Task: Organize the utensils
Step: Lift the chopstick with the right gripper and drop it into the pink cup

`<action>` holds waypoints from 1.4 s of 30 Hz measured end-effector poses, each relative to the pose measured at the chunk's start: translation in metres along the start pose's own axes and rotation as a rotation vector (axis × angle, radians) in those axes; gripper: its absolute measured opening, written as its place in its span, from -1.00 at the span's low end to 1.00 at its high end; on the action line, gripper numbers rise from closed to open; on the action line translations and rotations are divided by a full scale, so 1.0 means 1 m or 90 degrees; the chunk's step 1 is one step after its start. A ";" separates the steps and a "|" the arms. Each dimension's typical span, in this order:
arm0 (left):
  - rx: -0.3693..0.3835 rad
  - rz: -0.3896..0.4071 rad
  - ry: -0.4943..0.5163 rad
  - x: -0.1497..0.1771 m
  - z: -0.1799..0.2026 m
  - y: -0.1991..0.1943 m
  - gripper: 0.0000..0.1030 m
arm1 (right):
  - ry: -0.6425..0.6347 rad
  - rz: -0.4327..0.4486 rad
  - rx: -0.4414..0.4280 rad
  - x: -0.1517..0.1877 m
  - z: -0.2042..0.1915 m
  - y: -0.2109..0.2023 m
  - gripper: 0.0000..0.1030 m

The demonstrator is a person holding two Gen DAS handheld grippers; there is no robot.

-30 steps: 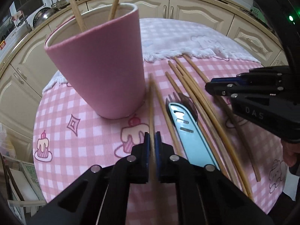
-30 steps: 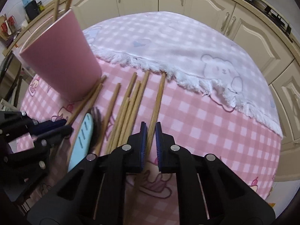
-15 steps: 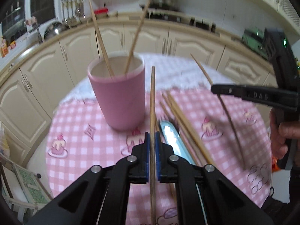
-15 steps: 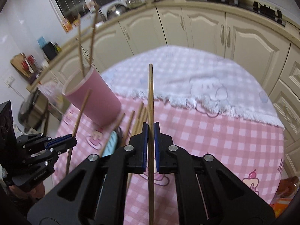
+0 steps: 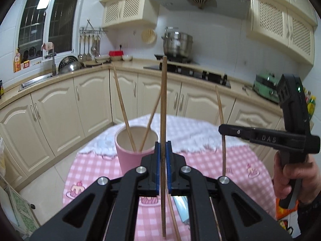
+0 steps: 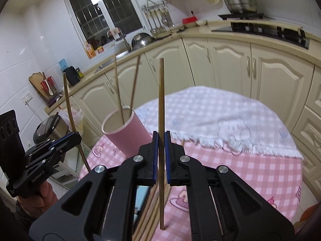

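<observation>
1. Left wrist view: the left gripper (image 5: 163, 164) has its blue-padded fingers (image 5: 157, 164) clenched on a long brown wooden chopstick (image 5: 164, 108), pinched low on its shaft, well clear of the round table with the pink checked cloth (image 5: 96, 166).
2. That chopstick stands nearly upright: its long axis runs bottom to top of the view, upper tip against the stove, lower end hanging below the fingers.
3. Just left of it and farther off, the pink cup with a pale inside (image 5: 131, 150) stands upright on the table with two thin wooden chopsticks (image 5: 122, 108) leaning apart in it.
4. To the right, the right gripper (image 5: 222, 129), held by a hand (image 5: 291, 178), grips a second brown wooden chopstick (image 5: 220, 116), also close to vertical and bowed by the lens.
5. Right wrist view: the same stick (image 6: 161, 120) rises upright between the clamped fingers (image 6: 154, 156); the cup (image 6: 124, 132) lies ahead to the left, and the left gripper (image 6: 75, 137) holds its stick tilted.
6. Judged step: both sticks are lifted and being carried; neither is in the cup yet.
7. The next move seems to call for bringing each lower tip over the rim, lowering it inside, then loosening the fingers.
8. More chopsticks (image 6: 149, 217) still lie on the table under the right gripper.
</observation>
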State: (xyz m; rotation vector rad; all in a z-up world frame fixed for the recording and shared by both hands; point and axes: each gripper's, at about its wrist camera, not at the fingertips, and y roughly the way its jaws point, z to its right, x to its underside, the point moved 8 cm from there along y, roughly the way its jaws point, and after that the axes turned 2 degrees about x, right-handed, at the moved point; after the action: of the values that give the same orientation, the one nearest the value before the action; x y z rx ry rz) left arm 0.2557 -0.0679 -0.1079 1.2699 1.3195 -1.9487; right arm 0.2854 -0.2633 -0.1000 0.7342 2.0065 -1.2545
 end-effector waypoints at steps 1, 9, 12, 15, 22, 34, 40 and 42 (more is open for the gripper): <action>0.000 0.009 -0.002 -0.004 -0.001 -0.002 -0.91 | -0.004 0.009 -0.005 -0.006 -0.004 -0.002 -0.87; -0.007 0.088 -0.006 -0.047 -0.010 -0.021 -0.91 | -0.051 0.069 -0.045 -0.054 -0.041 -0.013 -0.87; -0.011 0.124 -0.016 -0.071 -0.019 -0.028 -0.91 | -0.070 0.100 -0.061 -0.077 -0.058 -0.020 -0.87; -0.019 0.156 -0.024 -0.093 -0.028 -0.032 -0.91 | -0.089 0.139 -0.073 -0.104 -0.075 -0.025 -0.87; -0.019 0.199 -0.053 -0.132 -0.046 -0.029 -0.91 | -0.102 0.174 -0.087 -0.149 -0.096 -0.005 -0.87; -0.027 0.161 -0.058 -0.125 -0.061 0.014 -0.91 | -0.106 0.144 -0.073 -0.141 -0.098 0.050 -0.87; -0.028 0.126 -0.060 -0.110 -0.065 0.033 -0.90 | -0.106 0.102 -0.065 -0.127 -0.092 0.073 -0.86; -0.034 0.112 -0.060 -0.104 -0.065 0.038 -0.88 | -0.104 0.091 -0.060 -0.123 -0.089 0.075 -0.84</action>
State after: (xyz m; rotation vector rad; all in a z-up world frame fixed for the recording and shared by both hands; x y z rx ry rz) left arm 0.3612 -0.0382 -0.0413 1.2099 1.1638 -1.8169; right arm 0.3981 -0.1677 -0.0172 0.6940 1.8350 -1.0927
